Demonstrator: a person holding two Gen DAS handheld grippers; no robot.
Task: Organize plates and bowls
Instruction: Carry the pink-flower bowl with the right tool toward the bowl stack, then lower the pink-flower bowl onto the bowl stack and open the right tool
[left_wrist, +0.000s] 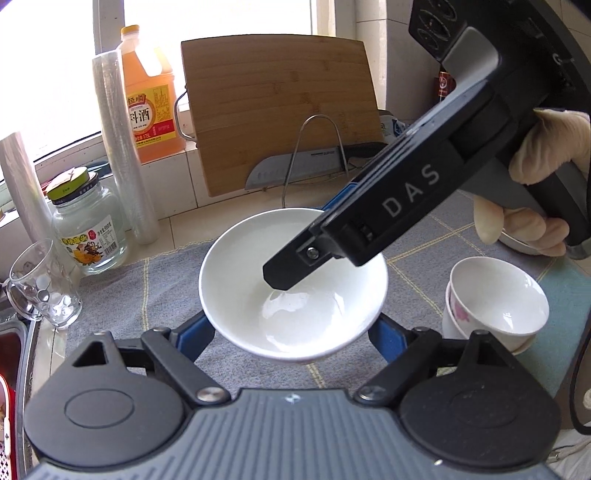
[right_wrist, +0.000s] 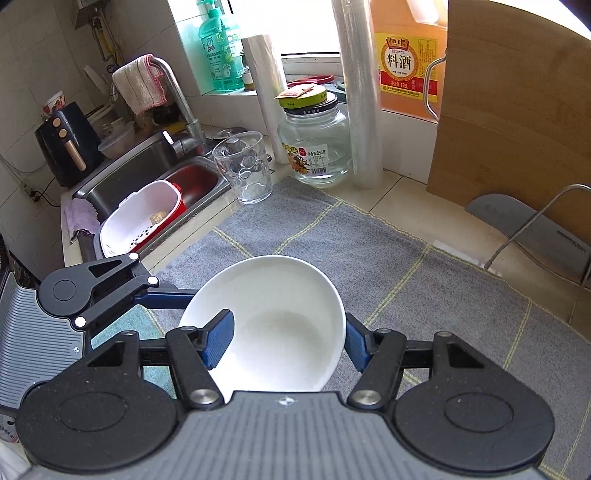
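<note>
A white bowl (left_wrist: 291, 288) is above the grey mat (left_wrist: 147, 295). My left gripper (left_wrist: 291, 339) has its blue fingers spread on either side of the bowl's underside, the tips hidden below it. My right gripper (right_wrist: 288, 339) comes in from the right in the left wrist view, with one finger (left_wrist: 291, 269) inside the bowl (right_wrist: 273, 325) and the other outside its rim; whether the pads press the wall I cannot tell. A stack of small white cups with a pink flower (left_wrist: 495, 302) stands to the right.
A glass mug (left_wrist: 40, 284), a jar (left_wrist: 88, 229), rolls of film (left_wrist: 122, 147), an orange bottle (left_wrist: 151, 96) and a leaning cutting board (left_wrist: 284, 110) with a knife (left_wrist: 295, 166) line the back. The sink (right_wrist: 147, 173) with a white basket (right_wrist: 140, 218) lies left.
</note>
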